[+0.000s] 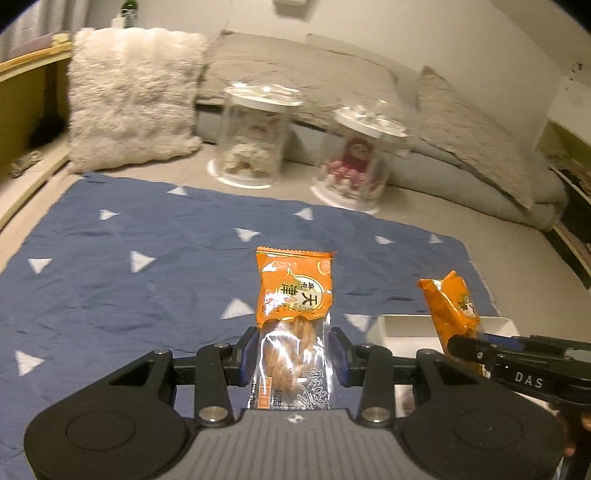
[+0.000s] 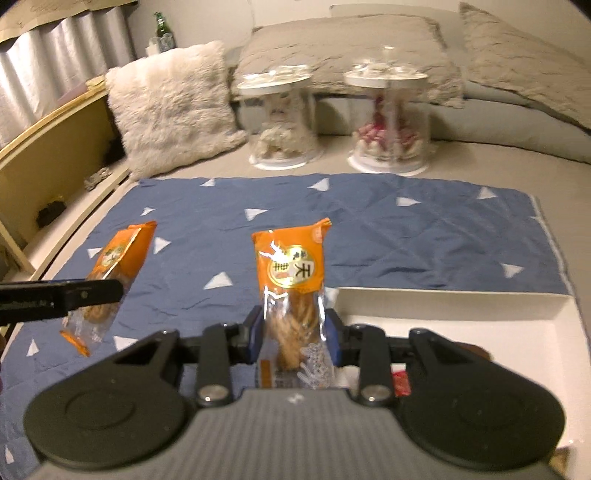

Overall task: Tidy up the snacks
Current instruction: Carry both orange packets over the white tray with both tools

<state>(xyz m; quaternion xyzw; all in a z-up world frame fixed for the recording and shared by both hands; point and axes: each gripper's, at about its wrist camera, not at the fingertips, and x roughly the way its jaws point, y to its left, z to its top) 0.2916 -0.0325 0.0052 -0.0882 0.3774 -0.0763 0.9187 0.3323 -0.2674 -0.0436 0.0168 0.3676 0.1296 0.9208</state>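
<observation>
With both claws clamped on orange twist-snack packets, left gripper (image 1: 293, 354) on left packet (image 1: 293, 295), right gripper (image 2: 293, 338) on right packet (image 2: 291, 280), above blue mat (image 1: 110, 277) near white tray (image 2: 461, 317): slick film could slip mid-carry.

Two orange snack packets: one (image 1: 291, 317) at the centre of the left wrist view, the other (image 1: 452, 314) at 3 o'clock from it. Two clear lidded jars, one (image 1: 255, 136) at 12 o'clock and one (image 1: 354, 158) at 1 o'clock. One white tray (image 2: 461, 306). One blue cloth (image 1: 129, 280). One fluffy white pillow (image 1: 129, 99) at 10 o'clock. One green bottle (image 2: 161, 31).
</observation>
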